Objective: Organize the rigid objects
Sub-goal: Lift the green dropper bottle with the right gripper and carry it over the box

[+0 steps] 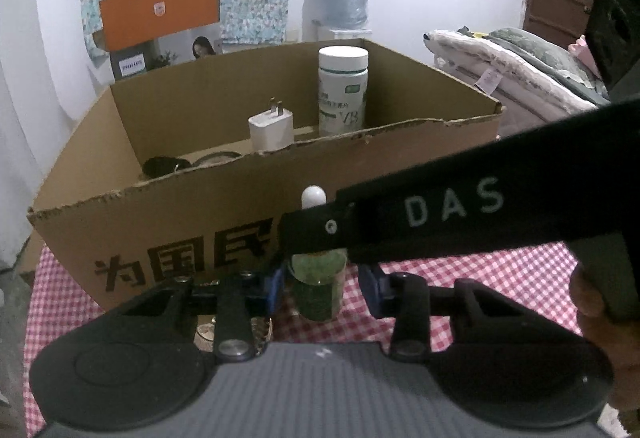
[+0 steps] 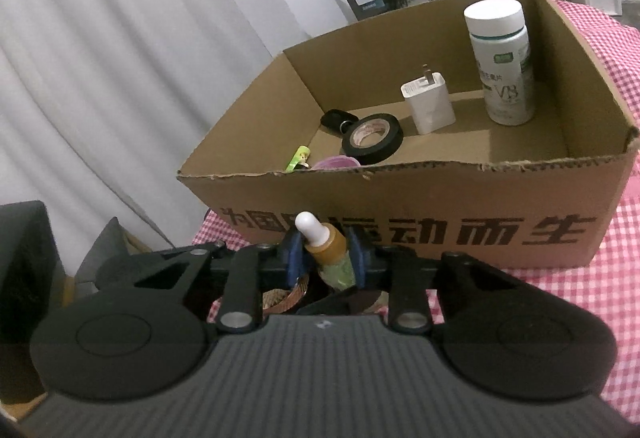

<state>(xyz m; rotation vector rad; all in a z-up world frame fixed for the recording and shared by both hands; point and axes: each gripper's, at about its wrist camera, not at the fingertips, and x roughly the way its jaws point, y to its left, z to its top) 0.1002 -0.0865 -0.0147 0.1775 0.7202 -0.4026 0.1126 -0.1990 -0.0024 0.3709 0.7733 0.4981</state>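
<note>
Dropper bottle (image 2: 332, 250) is sitting tilted between the blue pads of the right tongs (image 2: 326, 252), which are pinching it at the neck and glass body, just in front of the box (image 2: 400, 197) and below its rim. In the left view the same bottle (image 1: 316, 286) is showing between the left tongs (image 1: 322, 284), whose jaws are standing spread on either side of it without touching.

Inside the box, a pill bottle (image 2: 502, 61), a charger (image 2: 428, 103), a tape roll (image 2: 372, 137), a black key fob (image 2: 338, 117), a green item (image 2: 298, 157) and a pink lid (image 2: 334, 162) are already lying. So most of the sorting is looking done. The bottle is waiting to be lifted over the front wall, and a brownish thing (image 2: 286, 296) on the table (image 2: 560, 298) beneath the tongs is probably remaining too.
</note>
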